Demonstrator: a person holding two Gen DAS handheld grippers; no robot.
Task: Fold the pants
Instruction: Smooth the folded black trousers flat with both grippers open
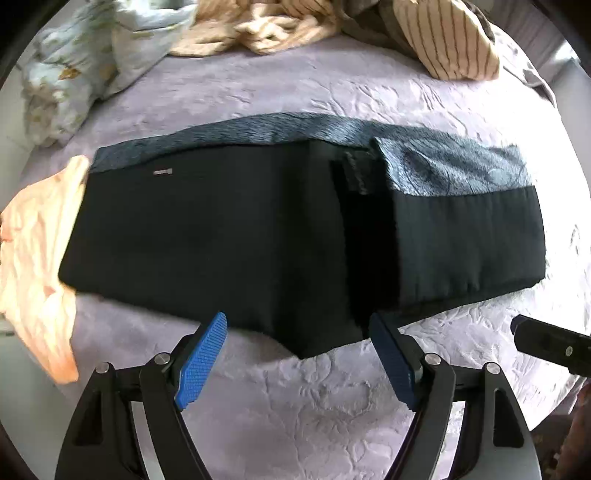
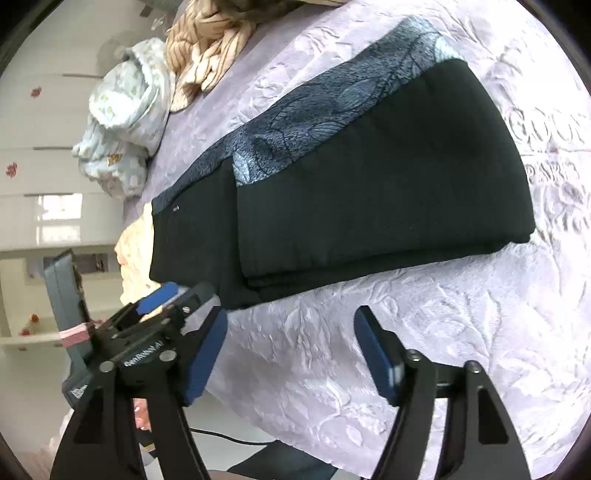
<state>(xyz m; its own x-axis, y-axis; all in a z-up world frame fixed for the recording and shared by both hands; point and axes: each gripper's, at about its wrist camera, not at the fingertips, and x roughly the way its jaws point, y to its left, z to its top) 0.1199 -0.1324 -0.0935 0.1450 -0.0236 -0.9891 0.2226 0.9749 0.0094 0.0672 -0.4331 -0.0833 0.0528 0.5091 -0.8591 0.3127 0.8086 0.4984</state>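
Note:
The black pants lie folded on the lilac bedspread, with a blue-grey patterned lining showing along the far edge. A folded-over part sits on the right end. My left gripper is open and empty at the pants' near edge, its blue pads on either side. In the right wrist view the pants stretch diagonally. My right gripper is open and empty just short of their near edge. The left gripper shows at the left there.
A peach cloth lies at the pants' left end. A pale floral bundle, a beige knit and a striped pillow lie at the bed's far side. The bed edge and floor are at the left.

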